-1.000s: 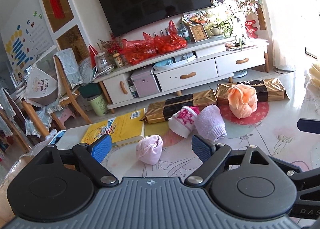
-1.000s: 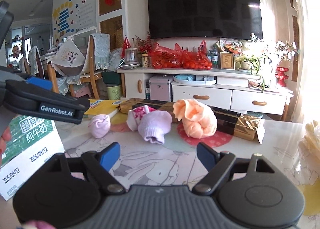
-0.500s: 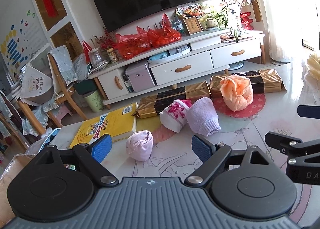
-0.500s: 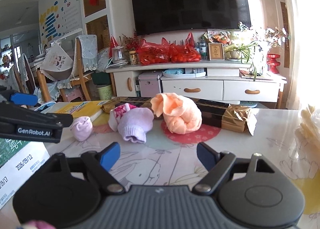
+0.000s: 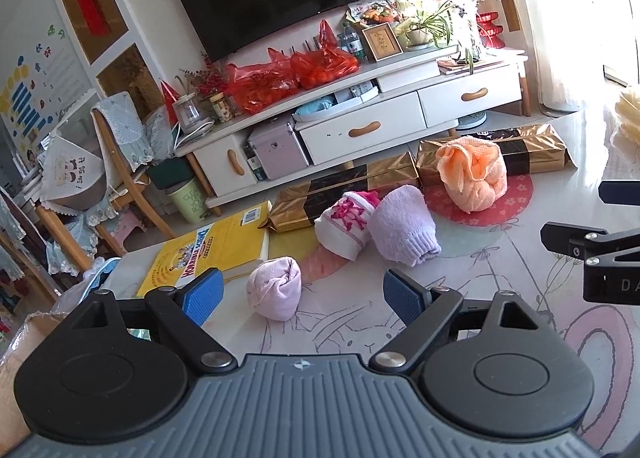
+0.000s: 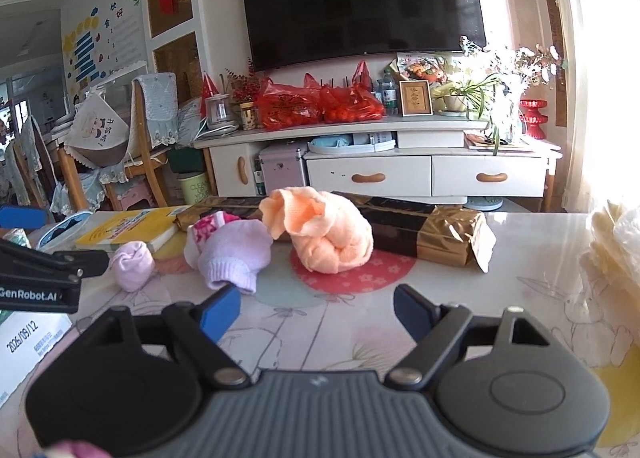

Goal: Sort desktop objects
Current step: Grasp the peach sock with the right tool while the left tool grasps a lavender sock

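Left-wrist view puts your left gripper (image 5: 298, 292) at the bottom of the frame, fingers wide apart and empty, with the small pink sock ball (image 5: 275, 293) lying on the table (image 5: 480, 298) just ahead between them, untouched. In the right-wrist view your right gripper (image 6: 316, 308) is likewise spread and holds nothing; the lilac mitten (image 6: 234, 254) sits just past its left finger. Farther up the frame come the white-and-pink sock (image 5: 346, 225), touching the mitten, then the orange cloth bundle (image 5: 472, 173) at right of centre, and the yellow book (image 5: 208, 250) at left. Behind them, two gold packages (image 5: 348, 193) lie along the table's far edge. Judging by this scatter, nothing looks grouped, so the sorting seems barely begun, and you have every item left to pick and place.
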